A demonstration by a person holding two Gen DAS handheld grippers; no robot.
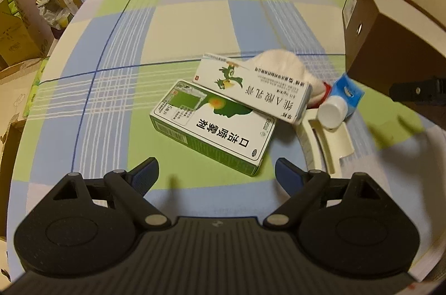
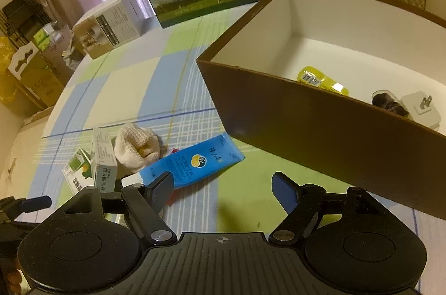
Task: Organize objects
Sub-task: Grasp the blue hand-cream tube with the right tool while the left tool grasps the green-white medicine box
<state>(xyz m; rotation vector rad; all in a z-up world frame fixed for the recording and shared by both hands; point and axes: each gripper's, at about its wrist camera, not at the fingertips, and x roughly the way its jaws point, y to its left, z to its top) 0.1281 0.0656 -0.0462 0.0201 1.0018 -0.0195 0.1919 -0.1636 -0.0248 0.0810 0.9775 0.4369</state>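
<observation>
Checked cloth in green, blue and cream covers your counter (image 1: 117,49), with milk cartons standing at the far edge. Your right tool (image 2: 221,187) hangs with its jaws wide and holding nothing, just short of the blue tube (image 2: 192,165). The tube lies flat ahead and to the left, its long axis running from near-left to far-right, toward the brown box (image 2: 320,122). Your left tool (image 1: 217,173) is also spread wide and empty, low over the green spray carton (image 1: 211,127). Your right hand looks nearer the tube.
</observation>
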